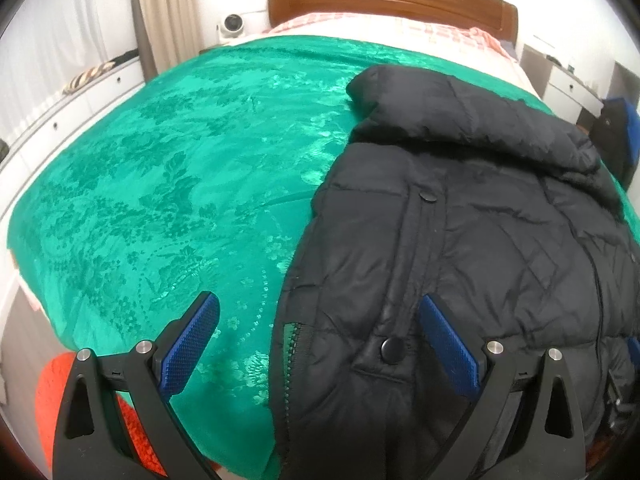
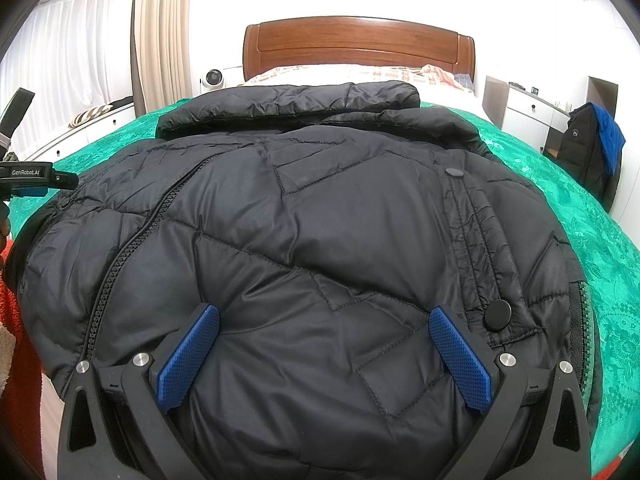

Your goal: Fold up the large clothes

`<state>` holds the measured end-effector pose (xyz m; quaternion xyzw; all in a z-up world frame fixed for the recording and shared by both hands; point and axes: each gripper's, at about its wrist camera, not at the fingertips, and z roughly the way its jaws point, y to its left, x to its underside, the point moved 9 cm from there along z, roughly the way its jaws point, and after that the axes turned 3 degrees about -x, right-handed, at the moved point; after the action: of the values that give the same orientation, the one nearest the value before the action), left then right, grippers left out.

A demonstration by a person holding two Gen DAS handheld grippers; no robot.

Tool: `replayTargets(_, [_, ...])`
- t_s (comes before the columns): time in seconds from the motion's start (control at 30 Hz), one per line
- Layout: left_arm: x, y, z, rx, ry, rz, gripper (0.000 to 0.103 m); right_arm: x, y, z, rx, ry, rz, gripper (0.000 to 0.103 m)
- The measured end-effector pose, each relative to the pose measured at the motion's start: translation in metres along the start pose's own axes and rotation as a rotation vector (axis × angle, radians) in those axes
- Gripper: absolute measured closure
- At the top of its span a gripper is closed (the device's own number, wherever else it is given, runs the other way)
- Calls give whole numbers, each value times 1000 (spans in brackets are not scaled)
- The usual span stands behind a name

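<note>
A black quilted puffer jacket (image 1: 460,240) lies on a bed with a green bedspread (image 1: 160,184), collar toward the headboard. In the left wrist view it fills the right half. My left gripper (image 1: 320,332) is open and empty, straddling the jacket's left zipper edge near its bottom hem. In the right wrist view the jacket (image 2: 300,232) fills most of the frame. My right gripper (image 2: 324,344) is open and empty, just above the jacket's lower part. The left gripper's body (image 2: 32,180) shows at the far left edge.
A wooden headboard (image 2: 360,48) and a checked pillow (image 2: 360,74) are at the far end. A white nightstand (image 2: 528,116) and a dark bag with blue cloth (image 2: 592,152) stand at the right. An orange cloth (image 1: 52,400) lies by the bed's near left corner. Curtains hang on the left.
</note>
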<state>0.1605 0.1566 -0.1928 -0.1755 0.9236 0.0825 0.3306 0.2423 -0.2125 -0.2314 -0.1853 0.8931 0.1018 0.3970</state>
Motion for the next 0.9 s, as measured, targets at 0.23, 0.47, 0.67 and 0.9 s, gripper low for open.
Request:
replayTargets(0.23, [1, -3, -2, 1, -1, 12, 3, 0, 0, 0, 0, -1, 0, 0])
replayTargets(0.47, [4, -2, -4, 1, 8, 16, 3, 0, 0, 0, 0, -1, -1, 0])
replayTargets(0.67, [7, 5, -10, 0, 5, 21, 3, 0, 0, 0, 0, -2, -1, 0])
replayTargets(0.9, [19, 15, -14, 4, 32, 34, 3, 0, 0, 0, 0, -2, -1, 0])
